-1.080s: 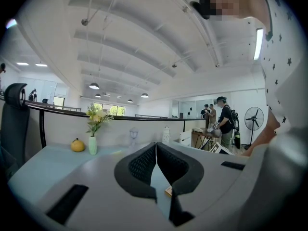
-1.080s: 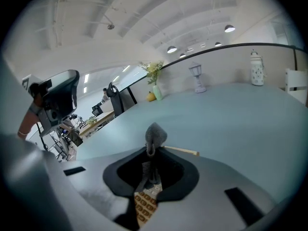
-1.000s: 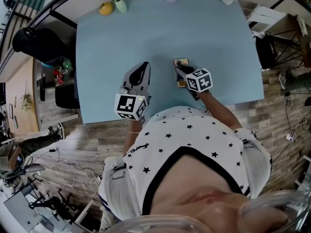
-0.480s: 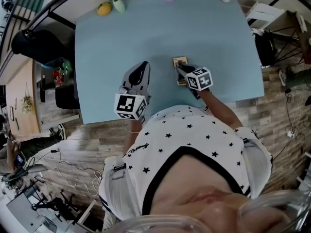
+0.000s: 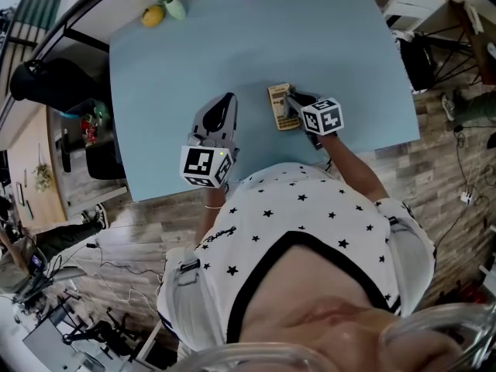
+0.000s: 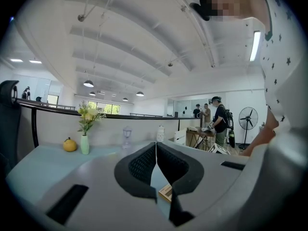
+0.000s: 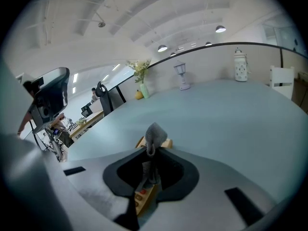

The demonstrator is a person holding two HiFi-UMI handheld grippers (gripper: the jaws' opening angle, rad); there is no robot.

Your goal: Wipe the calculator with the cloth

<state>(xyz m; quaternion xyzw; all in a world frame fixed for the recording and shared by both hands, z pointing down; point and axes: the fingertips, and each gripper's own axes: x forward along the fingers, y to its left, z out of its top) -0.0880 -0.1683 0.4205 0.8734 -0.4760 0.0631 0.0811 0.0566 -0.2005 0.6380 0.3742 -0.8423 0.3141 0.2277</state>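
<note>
Over the slim tan calculator (image 5: pixel 281 108), right tool (image 7: pixel 149 152) tight on limp, perhaps knitted cloth (image 7: pixel 155 134); left tool (image 6: pixel 156 148) closed, empty.

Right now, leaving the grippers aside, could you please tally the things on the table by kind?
calculator: 1
cloth: 1
vase: 1
fruit: 1
lantern: 1
jar: 1
Total: 6
</note>
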